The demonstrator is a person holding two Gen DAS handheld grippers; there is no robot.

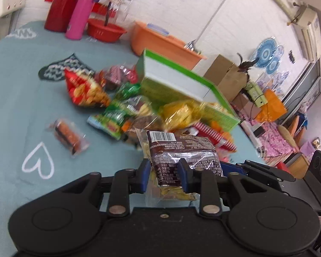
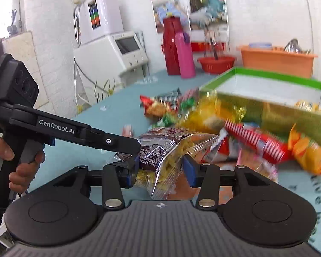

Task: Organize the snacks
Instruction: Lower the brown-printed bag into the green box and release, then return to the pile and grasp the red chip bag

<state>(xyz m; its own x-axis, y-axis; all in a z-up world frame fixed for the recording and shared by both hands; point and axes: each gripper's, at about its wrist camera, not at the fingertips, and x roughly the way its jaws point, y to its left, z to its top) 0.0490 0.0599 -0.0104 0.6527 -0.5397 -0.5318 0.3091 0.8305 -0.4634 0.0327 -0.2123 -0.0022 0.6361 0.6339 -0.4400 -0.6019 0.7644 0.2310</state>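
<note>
Teal cloth (image 1: pixel 15 98) covers the table under both grippers. Nearest, the left gripper (image 1: pixel 163 174) clamps the brown snack bag (image 1: pixel 182 150), lifted above the cloth; the right gripper (image 2: pixel 160 169) straddles the same bag, its right pad not touching. Beyond lies the snack pile (image 1: pixel 126 107), then the green box (image 2: pixel 267 98) with one yellow packet (image 2: pixel 306 105) inside. Farther back an orange tub (image 2: pixel 276 60) and red basin (image 2: pixel 216 64) stand against the white wall.
</note>
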